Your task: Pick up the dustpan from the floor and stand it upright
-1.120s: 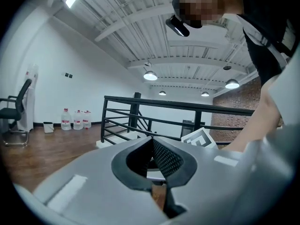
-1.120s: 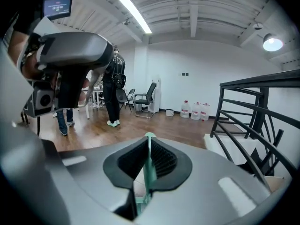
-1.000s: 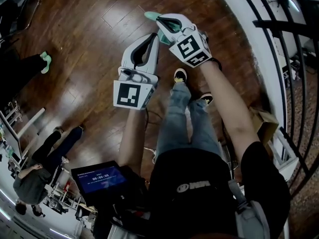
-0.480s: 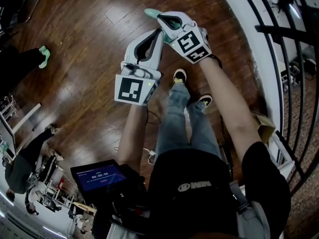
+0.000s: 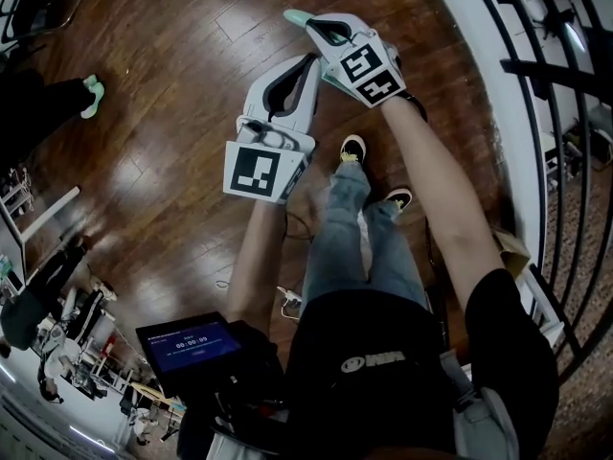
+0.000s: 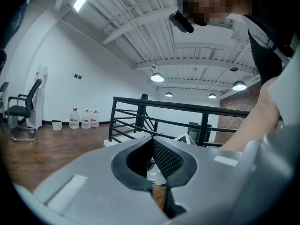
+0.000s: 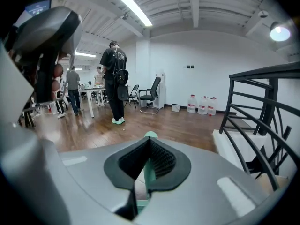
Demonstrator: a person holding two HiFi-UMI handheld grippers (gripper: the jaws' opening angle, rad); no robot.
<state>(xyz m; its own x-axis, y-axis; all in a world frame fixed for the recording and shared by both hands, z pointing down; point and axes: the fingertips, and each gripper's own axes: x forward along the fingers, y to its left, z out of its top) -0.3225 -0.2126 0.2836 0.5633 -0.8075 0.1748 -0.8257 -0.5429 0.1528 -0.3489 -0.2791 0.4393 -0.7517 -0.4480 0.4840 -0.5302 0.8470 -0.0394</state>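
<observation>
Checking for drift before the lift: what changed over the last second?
Both grippers eased slightly forward, up in the head view, the right gripper more than the left gripper. A bystander at lower left walked toward the frame edge. Unchanged: right tongs shut on the mint-green piece, left tongs shut and empty.

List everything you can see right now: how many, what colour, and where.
floor: one, dark brown wood, underfoot
railing: one, black, on the person's right
water jugs: three, clear, by the far white wall
office chair: one, black, near the jugs
bystanders: at least three, dark clothes, near the white tables
screen: one, blue-lit, at the person's waist
green piece: one, mint, clamped in the right gripper
left gripper: one, grey, shut and empty
right gripper: one, grey, shut on the green piece
</observation>
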